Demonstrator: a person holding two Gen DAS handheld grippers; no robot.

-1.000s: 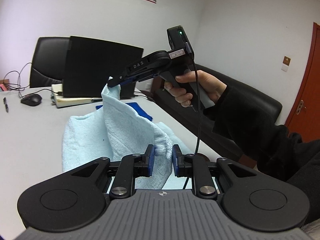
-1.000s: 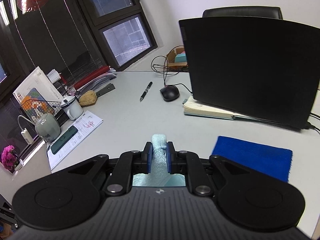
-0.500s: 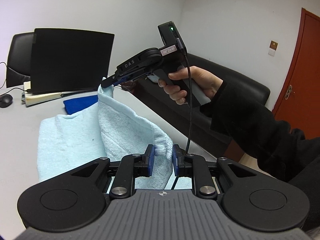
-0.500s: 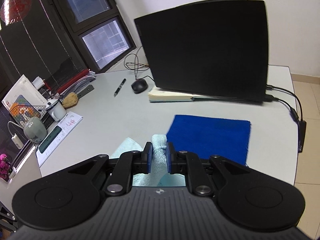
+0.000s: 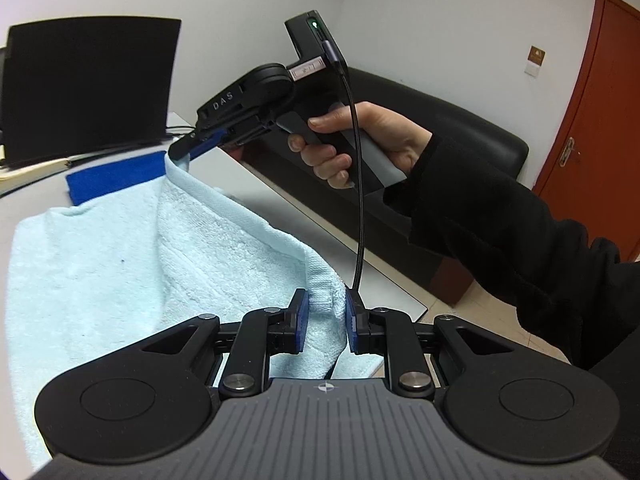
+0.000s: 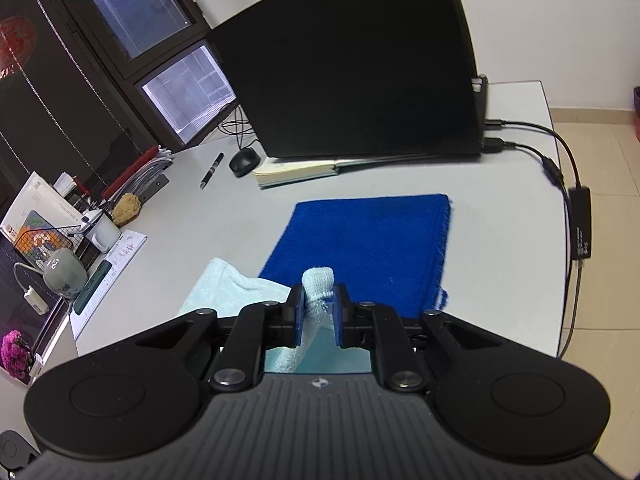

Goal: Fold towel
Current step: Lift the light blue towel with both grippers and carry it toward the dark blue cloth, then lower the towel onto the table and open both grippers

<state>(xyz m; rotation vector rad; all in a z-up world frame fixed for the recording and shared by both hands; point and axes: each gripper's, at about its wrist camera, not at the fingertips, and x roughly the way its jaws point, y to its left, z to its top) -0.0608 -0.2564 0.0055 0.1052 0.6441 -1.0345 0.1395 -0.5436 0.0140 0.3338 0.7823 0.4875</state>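
Behind fingers (image 6: 298, 314), towel (image 6: 318, 280) corner perhaps bunched

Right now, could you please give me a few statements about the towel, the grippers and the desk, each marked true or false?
1. The left gripper pinches a corner of the light blue towel. True.
2. The right gripper is open and empty. False: it is shut on another towel corner.
3. A dark blue cloth lies flat on the desk beyond the towel. True.
4. The pen lies on the dark blue cloth. False: it lies on the bare desk beside the mouse.
5. The whole towel is lifted off the desk. False: part rests on it.
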